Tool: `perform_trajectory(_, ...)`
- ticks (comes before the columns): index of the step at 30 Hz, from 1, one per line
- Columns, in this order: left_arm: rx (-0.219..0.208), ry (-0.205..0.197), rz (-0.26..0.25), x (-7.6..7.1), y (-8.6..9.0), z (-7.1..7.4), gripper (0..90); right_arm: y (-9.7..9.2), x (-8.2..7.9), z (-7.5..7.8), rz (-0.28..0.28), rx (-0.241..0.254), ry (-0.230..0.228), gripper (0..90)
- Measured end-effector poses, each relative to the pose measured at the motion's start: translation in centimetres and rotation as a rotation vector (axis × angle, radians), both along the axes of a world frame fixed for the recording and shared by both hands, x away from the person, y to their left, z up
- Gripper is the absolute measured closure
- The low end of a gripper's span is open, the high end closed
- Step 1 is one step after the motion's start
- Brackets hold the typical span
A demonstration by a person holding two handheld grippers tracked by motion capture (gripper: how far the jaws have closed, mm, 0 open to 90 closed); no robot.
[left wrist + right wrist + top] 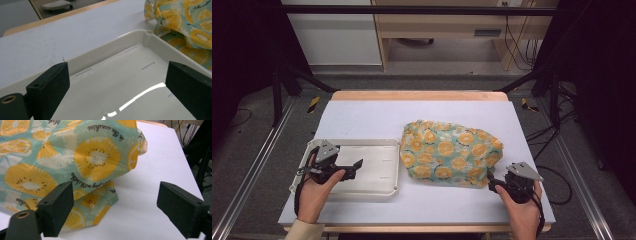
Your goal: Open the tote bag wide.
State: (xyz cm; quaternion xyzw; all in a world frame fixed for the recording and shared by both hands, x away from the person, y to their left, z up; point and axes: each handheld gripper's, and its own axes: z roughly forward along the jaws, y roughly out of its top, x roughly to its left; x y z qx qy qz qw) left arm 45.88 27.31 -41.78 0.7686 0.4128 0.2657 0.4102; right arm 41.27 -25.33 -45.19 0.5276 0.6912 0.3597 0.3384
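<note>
Judging cloth (449, 152) light, limp, likely slippery: pinch near corner. Right gripper (497, 184) jaws spread beside cloth; left gripper (353, 167) jaws spread over tray (382, 190), left of cloth.

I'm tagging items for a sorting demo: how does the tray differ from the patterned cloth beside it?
The tray is plain cream; the cloth is teal with orange citrus slices and printed words. The tray is rigid, flat and rectangular with a raised rim; the cloth is soft and lies in a crumpled mound. The left gripper hangs over the tray; the right gripper is at the cloth's corner. Both rest on the white table.
</note>
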Motion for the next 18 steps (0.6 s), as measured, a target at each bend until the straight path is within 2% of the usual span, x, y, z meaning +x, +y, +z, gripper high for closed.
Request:
perform_trajectory(3,0.009,-0.012,-0.004,0.0,-0.1,-0.1,5.7,0.0,-0.1,0.0,0.004,0.004,-0.002,17.3)
perform_trajectory(4,0.007,-0.015,-0.003,0.0,-0.1,-0.2,5.8,0.0,-0.1,0.0,0.008,0.013,-0.007,21.2)
perform_trajectory(8,-0.014,-0.023,-0.001,0.3,0.2,-0.1,6.0,-0.2,0.1,0.5,0.005,0.057,-0.018,26.9)
perform_trajectory(10,-0.009,-0.025,0.002,0.2,0.2,0.0,6.4,0.2,0.2,2.0,0.009,0.038,-0.031,31.2)
perform_trajectory(11,-0.007,-0.027,0.002,0.0,0.3,0.0,6.4,0.2,0.2,2.0,0.009,0.038,-0.031,31.2)
perform_trajectory(13,-0.004,-0.039,0.009,-0.1,0.2,0.2,6.5,0.6,0.6,3.1,0.035,0.046,-0.021,32.8)
perform_trajectory(14,0.002,-0.043,0.009,-0.1,0.2,0.3,6.7,0.7,0.9,3.7,0.04,0.026,-0.016,33.6)
perform_trajectory(16,0.011,-0.048,0.006,-0.2,0.1,0.5,6.8,0.9,1.5,4.9,0.045,0.009,-0.012,33.4)
perform_trajectory(18,0.007,-0.051,0.003,-0.4,0.0,0.6,6.7,1.1,2.0,6.3,0.061,0.026,-0.017,29.7)
